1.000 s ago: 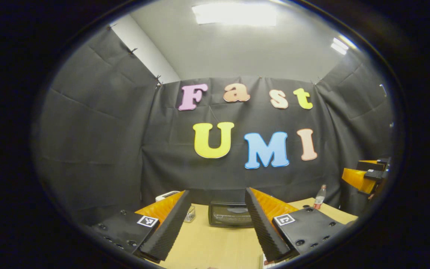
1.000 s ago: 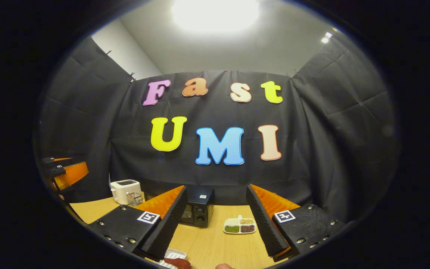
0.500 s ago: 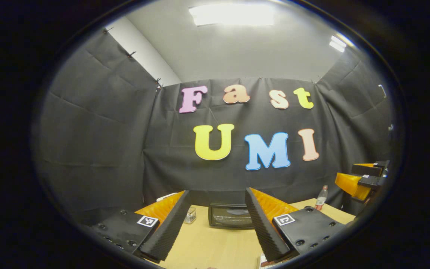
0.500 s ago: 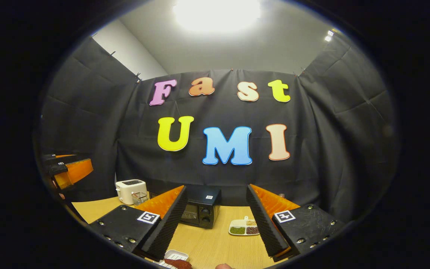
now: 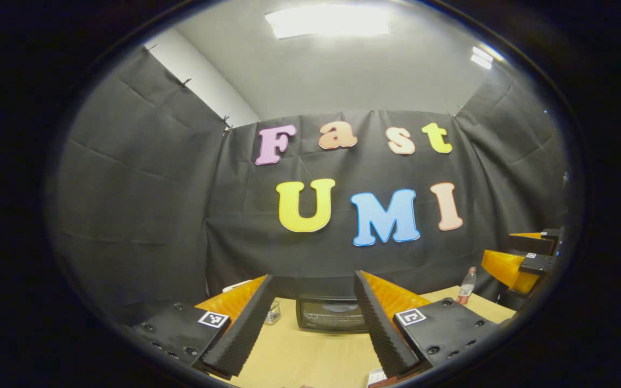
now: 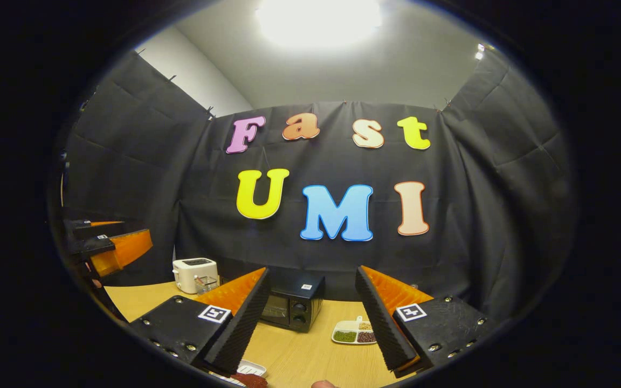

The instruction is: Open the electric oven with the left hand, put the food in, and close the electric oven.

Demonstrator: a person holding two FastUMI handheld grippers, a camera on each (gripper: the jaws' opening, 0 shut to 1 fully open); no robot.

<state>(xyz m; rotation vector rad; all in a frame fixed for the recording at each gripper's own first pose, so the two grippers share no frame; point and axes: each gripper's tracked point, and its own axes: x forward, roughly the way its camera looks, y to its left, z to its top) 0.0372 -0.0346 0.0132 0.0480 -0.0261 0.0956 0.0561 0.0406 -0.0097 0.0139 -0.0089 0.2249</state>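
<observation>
From the left gripper view, my left hand-held gripper (image 5: pixel 315 323) sits at six o'clock with its fingers (image 5: pixel 246 323) spread wide and nothing between them. At about seven o'clock, just past the left finger, I see a small glass jar (image 5: pixel 274 312) on the wooden bench (image 5: pixel 299 355). The oven (image 5: pixel 328 313) stands dead ahead between the fingertips, well apart from them, at the far edge of the bench with its door closed. A bottle (image 5: pixel 467 284) with a red label stands at about four o'clock, and beyond it, at three o'clock, the other gripper hangs in the air.

In the right gripper view, the left hand-held gripper shows at nine o'clock, raised above the bench. A white toaster (image 6: pixel 195 274) sits at about eight o'clock with the jar just beside it. My right hand-held gripper (image 6: pixel 313 323) is at six o'clock, fingers wide apart and empty. The oven (image 6: pixel 292 303) lies just behind its left finger, knobs facing me. A white divided dish (image 6: pixel 354 333) with green, tan and dark contents rests at five o'clock. At the bottom edge, a white tray (image 6: pixel 250 369) holds reddish food (image 6: pixel 251 380).
</observation>
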